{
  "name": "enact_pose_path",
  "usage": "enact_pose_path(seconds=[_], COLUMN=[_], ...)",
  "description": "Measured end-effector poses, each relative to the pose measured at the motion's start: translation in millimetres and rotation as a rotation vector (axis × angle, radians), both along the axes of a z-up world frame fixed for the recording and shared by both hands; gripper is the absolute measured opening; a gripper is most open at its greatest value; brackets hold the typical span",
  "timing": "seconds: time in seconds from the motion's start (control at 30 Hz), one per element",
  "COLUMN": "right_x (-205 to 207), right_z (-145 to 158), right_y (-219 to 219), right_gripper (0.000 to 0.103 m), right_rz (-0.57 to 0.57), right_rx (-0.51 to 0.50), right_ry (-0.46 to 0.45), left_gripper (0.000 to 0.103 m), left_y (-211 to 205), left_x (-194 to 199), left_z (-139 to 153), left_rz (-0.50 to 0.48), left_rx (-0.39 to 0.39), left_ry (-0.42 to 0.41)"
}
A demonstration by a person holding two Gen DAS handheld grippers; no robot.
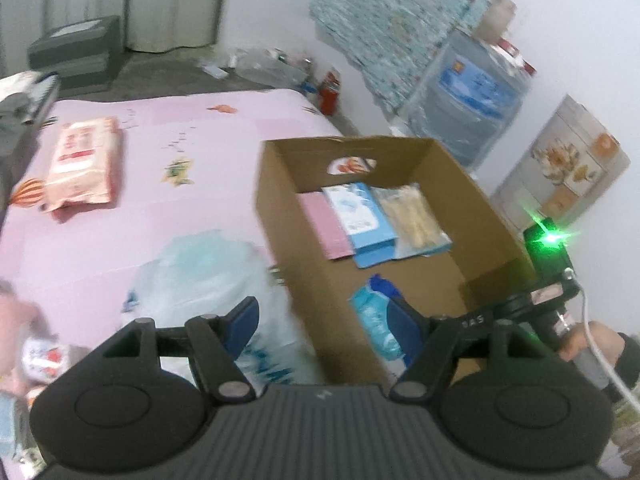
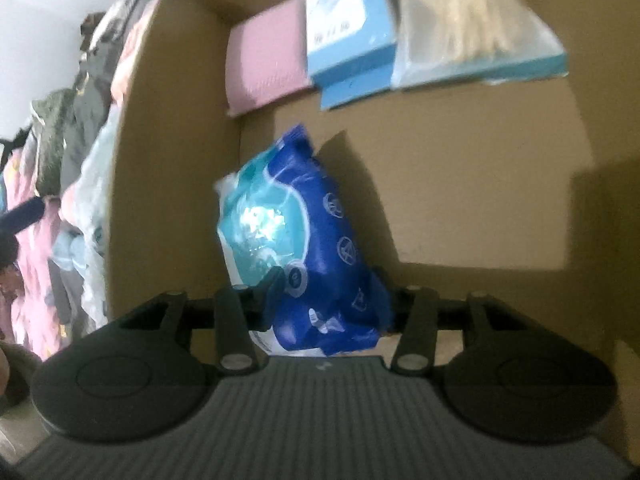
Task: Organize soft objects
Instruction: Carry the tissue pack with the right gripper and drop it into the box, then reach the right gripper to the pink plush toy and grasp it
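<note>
An open cardboard box (image 1: 272, 208) stands on the pink bed. My right gripper (image 2: 328, 296) reaches down into the cardboard box (image 2: 168, 160) and is shut on a blue and teal soft pack (image 2: 304, 232), which stands low by the left wall. The left wrist view shows that blue pack (image 1: 374, 320) inside the box's near end. At the far end lie a pink pack (image 1: 320, 220), a light blue carton (image 1: 356, 216) and a clear bag of beige sticks (image 1: 412, 216). My left gripper (image 1: 322, 320) hangs open over the box's near left wall, holding nothing.
A translucent plastic bag (image 1: 200, 276) lies on the bed left of the box. A pink wipes pack (image 1: 82, 160) rests farther left. A large water bottle (image 1: 468, 96) and a patterned panel stand by the wall. Clothes are piled at the bed's left edge (image 2: 56, 148).
</note>
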State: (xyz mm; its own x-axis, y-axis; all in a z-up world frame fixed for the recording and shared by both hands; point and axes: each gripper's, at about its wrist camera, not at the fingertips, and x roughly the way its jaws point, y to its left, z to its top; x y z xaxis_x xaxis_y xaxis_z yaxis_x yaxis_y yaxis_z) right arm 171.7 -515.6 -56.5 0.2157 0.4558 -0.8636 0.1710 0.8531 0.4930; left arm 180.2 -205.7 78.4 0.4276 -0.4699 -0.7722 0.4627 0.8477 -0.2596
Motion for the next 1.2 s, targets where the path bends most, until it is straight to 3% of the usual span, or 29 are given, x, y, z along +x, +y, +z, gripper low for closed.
enact_pose_path(seconds=[0.2, 0.5, 0.9, 1.1, 1.2], right_x=[1, -5, 5, 2, -4], right_z=[2, -10, -15, -11, -1], right_y=[14, 4, 15, 16, 14], right_gripper=[0.041, 0.036, 0.036, 0.039, 0.045], right_rz=[-0.081, -0.341, -0.523, -0.525, -0.522], right_rx=[-0.023, 0.061, 0.066, 0.059, 0.066], right_ry=[-0.023, -0.041, -0.063, -0.089, -0.121], left_gripper=[0.072, 0.073, 0.083, 0.087, 0.087], left_y=[54, 113, 135, 158, 172], left_x=[-7, -22, -67, -90, -99], left_z=[-9, -19, -31, -39, -41], left_rz=[0.087, 0.189, 0.177, 0.208, 0.231], left_rx=[-0.054, -0.113, 0.005, 0.058, 0.067], left_ry=[0.003, -0.018, -0.132, -0.169, -0.169])
